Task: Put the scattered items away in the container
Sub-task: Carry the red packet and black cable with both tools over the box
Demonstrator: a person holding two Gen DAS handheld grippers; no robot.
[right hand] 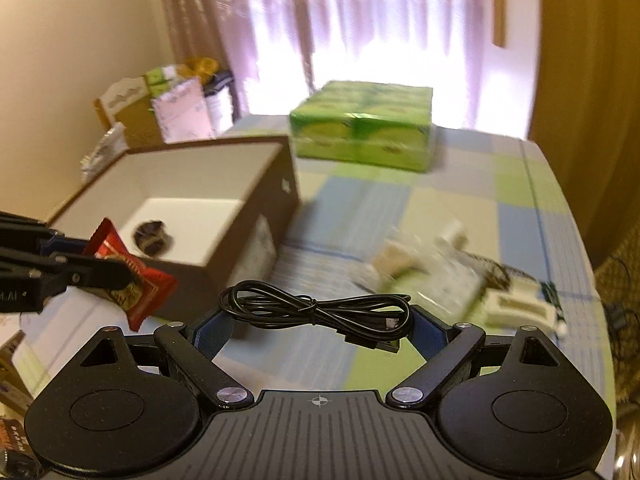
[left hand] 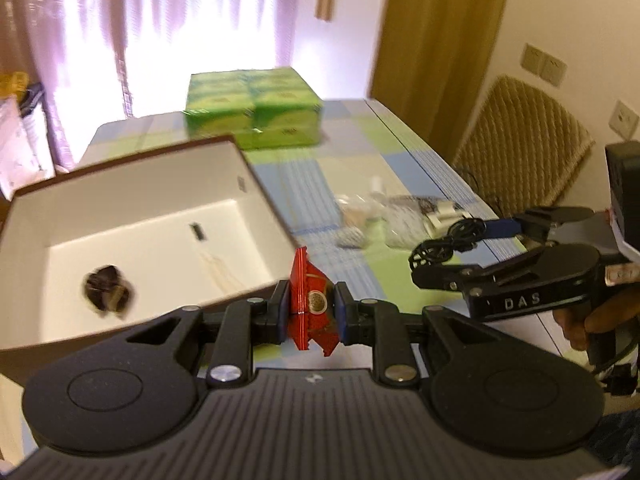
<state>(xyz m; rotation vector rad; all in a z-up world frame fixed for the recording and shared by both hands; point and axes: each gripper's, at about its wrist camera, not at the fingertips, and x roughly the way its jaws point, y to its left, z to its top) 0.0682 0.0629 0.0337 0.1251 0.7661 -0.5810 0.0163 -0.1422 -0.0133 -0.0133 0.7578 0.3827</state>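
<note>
My left gripper (left hand: 312, 310) is shut on a red snack packet (left hand: 310, 280), held upright just off the near right corner of the open white-lined box (left hand: 256, 184). A dark wrapped item (left hand: 108, 292) lies on the box floor. In the right wrist view the same packet (right hand: 132, 276) hangs in front of the box (right hand: 256, 196). My right gripper (right hand: 320, 328) holds a coiled black cable (right hand: 320, 306) lifted above the table, its jaws set wide with the bundle spanning them. From the left wrist view, that gripper (left hand: 452, 248) and cable (left hand: 436, 250) sit to the right.
A green wrapped package (left hand: 252, 108) stands behind the box. Clear bags and white plastic pieces (right hand: 432, 268) lie scattered on the checked tablecloth (right hand: 400, 208). A wicker chair (left hand: 520, 136) stands beyond the table's right edge. A hand (left hand: 588, 320) grips the right tool.
</note>
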